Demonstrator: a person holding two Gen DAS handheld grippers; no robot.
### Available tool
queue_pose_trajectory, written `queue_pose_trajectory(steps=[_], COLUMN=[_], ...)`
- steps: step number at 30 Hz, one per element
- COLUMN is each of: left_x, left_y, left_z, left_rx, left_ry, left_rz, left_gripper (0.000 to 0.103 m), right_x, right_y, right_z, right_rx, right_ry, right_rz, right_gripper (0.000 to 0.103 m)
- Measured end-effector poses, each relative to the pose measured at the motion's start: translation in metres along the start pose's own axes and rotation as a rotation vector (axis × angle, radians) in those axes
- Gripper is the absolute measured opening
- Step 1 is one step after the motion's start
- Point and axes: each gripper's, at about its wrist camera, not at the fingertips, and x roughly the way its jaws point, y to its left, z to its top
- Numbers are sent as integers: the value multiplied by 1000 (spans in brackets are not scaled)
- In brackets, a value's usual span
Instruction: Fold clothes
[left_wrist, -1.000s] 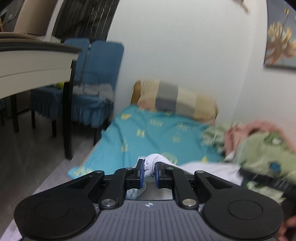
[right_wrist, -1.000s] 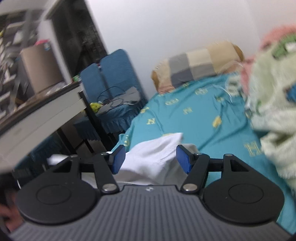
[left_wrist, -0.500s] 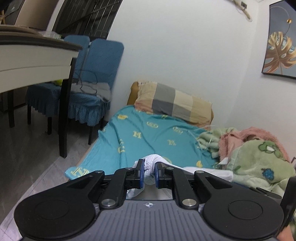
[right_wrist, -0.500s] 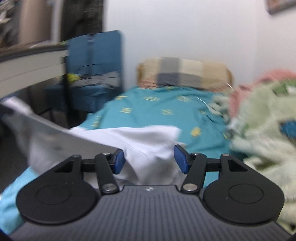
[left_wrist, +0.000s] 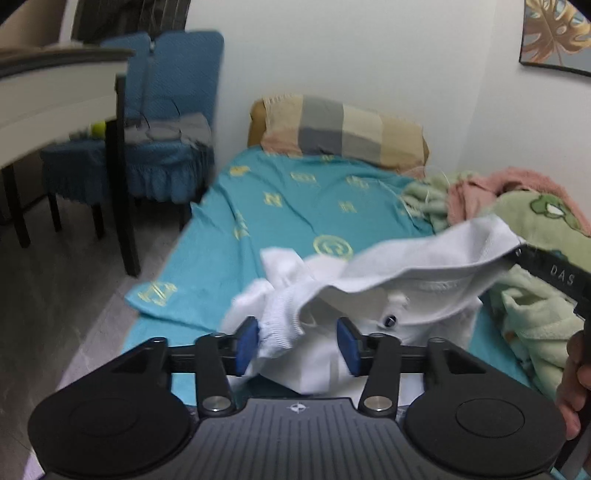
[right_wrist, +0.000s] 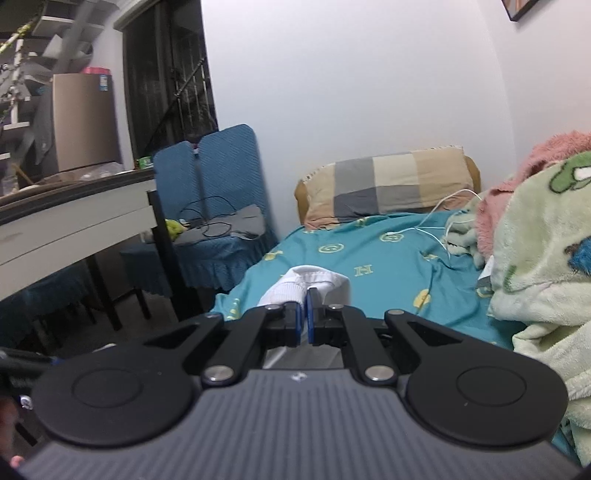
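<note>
A white garment (left_wrist: 406, 266) with a ribbed cuff and a dark button hangs over the teal bed sheet (left_wrist: 295, 199). My left gripper (left_wrist: 297, 345) is open and its jaws are still opening. The cuff lies loose between them, brushing the left pad (left_wrist: 246, 343). The garment's upper edge stretches right to my right gripper (left_wrist: 519, 253), which pinches it. In the right wrist view, the right gripper (right_wrist: 303, 319) is shut on a bunched fold of the white garment (right_wrist: 314, 278).
A checked pillow (left_wrist: 343, 129) lies at the bed's head. Green and pink fleece blankets (left_wrist: 535, 221) are heaped on the right. A blue-covered chair (left_wrist: 166, 110) and a white table (left_wrist: 55, 92) stand left of the bed. A white cable (right_wrist: 436, 229) lies on the sheet.
The left gripper has opened and let go of the cuff it pinched. The right gripper has shut on the garment's edge, and the cloth now hangs stretched between cuff and right gripper.
</note>
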Motion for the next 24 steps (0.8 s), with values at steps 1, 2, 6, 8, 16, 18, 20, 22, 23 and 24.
queue_pose_trajectory(steps=[1,2,6,8,16,18,20,22,23,24], left_x=[3,5,11,13,22,24,22,16,12,6], left_y=[-1,-1,4,9,52,66,73,72,70,69], left_z=[-1,-1,0,3,-10,-23,-33,-33,-31,-28], left_rx=[-16,-38,-155,-219,-532,-668,-749,-741,-729,-718], left_ry=[5,2,-58,-86,54,116,141,106,71,30], left_rz=[3,6,44,55,158,138,141,148,136,118], left_gripper=[59,61,66,66,68,68,66,60,60,60], right_x=[-2,-3,-9,-13,-28,-29,-28,-24,-22,-19], right_y=[0,0,4,7,13,12,13,14,13,10], right_z=[1,1,4,5,7,6,4,1,0,-1], right_rx=[7,15,36,40,17,19,9,-18,-22,-17], right_ry=[0,-1,-16,-26,-112,-123,-124,-116,-107,-96], right_rz=[8,17,49,68,28,-2,-38,-99,-127,-144], right_gripper=[6,6,6,6,6,6,6,6,6,6])
